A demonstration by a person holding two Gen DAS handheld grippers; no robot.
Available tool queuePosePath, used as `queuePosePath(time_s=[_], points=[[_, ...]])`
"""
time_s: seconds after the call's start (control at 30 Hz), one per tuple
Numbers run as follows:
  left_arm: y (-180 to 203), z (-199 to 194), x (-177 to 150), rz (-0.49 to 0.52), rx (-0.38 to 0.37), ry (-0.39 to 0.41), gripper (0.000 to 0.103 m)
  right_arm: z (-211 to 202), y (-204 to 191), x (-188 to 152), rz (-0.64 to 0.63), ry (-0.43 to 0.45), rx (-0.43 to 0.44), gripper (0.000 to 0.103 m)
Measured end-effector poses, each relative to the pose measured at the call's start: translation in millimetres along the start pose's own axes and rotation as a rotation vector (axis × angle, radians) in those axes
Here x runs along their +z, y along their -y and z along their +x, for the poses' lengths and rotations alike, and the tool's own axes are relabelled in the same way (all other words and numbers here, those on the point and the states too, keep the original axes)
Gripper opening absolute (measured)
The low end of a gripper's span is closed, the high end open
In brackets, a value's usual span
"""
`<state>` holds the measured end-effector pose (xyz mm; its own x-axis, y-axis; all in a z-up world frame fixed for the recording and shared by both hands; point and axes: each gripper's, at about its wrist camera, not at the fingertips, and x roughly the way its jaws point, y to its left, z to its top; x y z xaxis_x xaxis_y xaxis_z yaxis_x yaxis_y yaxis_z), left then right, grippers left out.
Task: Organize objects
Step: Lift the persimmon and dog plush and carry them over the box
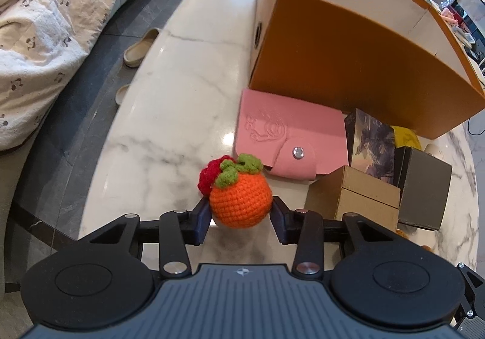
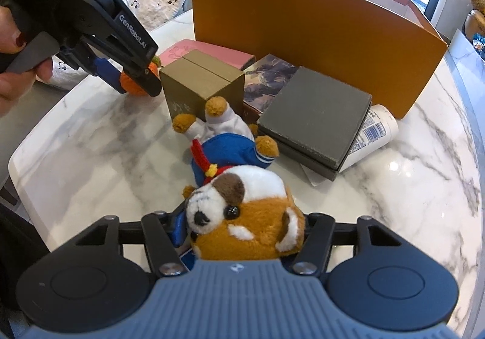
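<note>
Both hands are at the grasping step. The left gripper (image 1: pixel 241 214) is closed on the crochet orange (image 1: pixel 240 202); its pads press the ball on both sides, low on the counter (image 1: pixel 169 114), near the pink wallet (image 1: pixel 291 133). The right gripper (image 2: pixel 242 230) has its jaws around the head of the plush dog (image 2: pixel 242 217), and they seem to squeeze it. The dog lies on the counter in front of the small boxes. The big orange box (image 2: pixel 303 33) stands open at the far side, so I judge the next move is to lift both toys high enough to clear its wall and drop them inside.
</note>
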<state>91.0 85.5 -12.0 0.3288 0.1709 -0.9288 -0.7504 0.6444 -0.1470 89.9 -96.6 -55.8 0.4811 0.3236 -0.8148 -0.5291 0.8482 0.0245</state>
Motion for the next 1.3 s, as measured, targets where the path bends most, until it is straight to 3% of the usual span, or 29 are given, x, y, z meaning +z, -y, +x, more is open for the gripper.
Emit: queuePosePath(time_s=[0.4, 0.63, 0.83, 1.07, 1.3], points=[[1.5, -26.2, 2.3, 0.022, -0.044, 0.064, 0.048, -42.0, 12.2, -2.0, 0.066, 0.063, 0.044, 0.062], [26.9, -58.1, 7.8, 0.088, -0.096, 0.167, 0.048, -90.6, 31.1, 11.0, 0.138, 0.177, 0.035, 0.062], [48.7, -78.4, 37.8, 0.11, -0.105, 0.253, 0.048, -120.4, 49.9, 49.6, 0.171, 0.286, -0.008, 0.062], [75.9, -94.0, 91.0, 0.129, -0.114, 0.35, 0.048, -132.2, 82.2, 120.0, 0.224, 0.398, -0.046, 0.062], [95.6, -55.0, 140.9, 0.162, -0.116, 0.384, 0.048, -100.8, 121.9, 180.5, 0.329, 0.516, -0.09, 0.062]])
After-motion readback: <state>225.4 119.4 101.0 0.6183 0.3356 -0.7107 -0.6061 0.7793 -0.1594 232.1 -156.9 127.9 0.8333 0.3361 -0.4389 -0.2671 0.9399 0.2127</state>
